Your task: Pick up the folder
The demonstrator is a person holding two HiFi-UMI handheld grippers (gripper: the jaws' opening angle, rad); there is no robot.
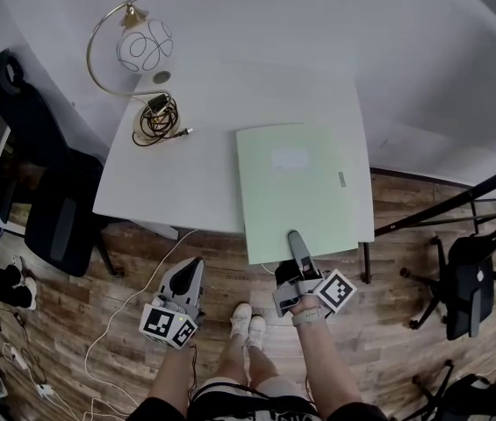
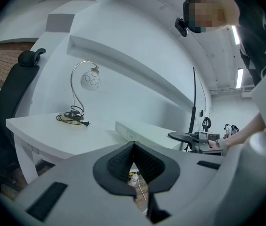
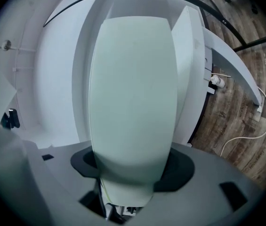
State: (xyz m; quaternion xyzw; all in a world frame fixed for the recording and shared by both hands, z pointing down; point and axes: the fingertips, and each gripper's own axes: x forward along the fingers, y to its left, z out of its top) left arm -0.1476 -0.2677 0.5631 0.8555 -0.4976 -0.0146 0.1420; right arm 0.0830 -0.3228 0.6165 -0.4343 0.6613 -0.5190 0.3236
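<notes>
At the near edge of the white surface (image 1: 186, 174), head view shows the right gripper (image 1: 294, 237) meeting the green folder (image 1: 296, 178); only its own view shows jaws clamped on it. Meanwhile the left gripper (image 1: 197, 265) hangs closed, empty, above wooden floor (image 1: 133, 274).

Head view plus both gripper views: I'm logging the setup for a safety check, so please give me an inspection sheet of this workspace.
Surface: white table standing on a wooden floor.
Job's things: pale green folder lying flat, its near edge overhanging the table.
Clutter: globe desk lamp at the far corner.
Grippers: right hand-held gripper closed on the folder's near edge; left hand-held gripper shut, empty, off the table.
Cables: lamp cord coiled on the table; white cable on the floor.
Surroundings: black office chairs on both sides.
</notes>
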